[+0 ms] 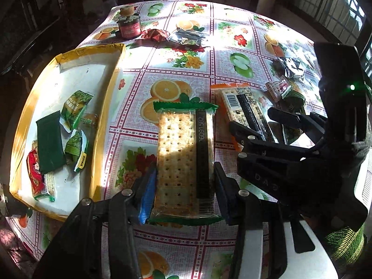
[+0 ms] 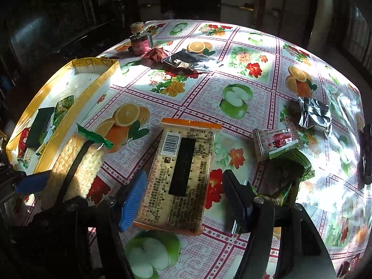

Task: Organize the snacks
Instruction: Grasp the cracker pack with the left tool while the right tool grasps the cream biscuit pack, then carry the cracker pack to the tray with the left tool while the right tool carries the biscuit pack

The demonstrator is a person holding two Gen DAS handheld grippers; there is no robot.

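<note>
Left hand-held gripper [image 1: 184, 187] clamped on green-edged cracker pack [image 1: 184, 160]; right hand-held gripper [image 2: 183, 200] apart.

A tablecloth [image 2: 234, 74] printed with oranges, apples and flowers covers the table. Near its far left corner stands a small dark jar [image 1: 129, 26] with a pink label and a cork-coloured top.

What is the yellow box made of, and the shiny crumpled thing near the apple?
The box looks like cardboard: stiff, matte white inside, with glossy yellow tape along its rim. The crumpled wrapper looks like thin metallic foil or foil-coated plastic, since it holds sharp creases and glints silver in the sun.
</note>
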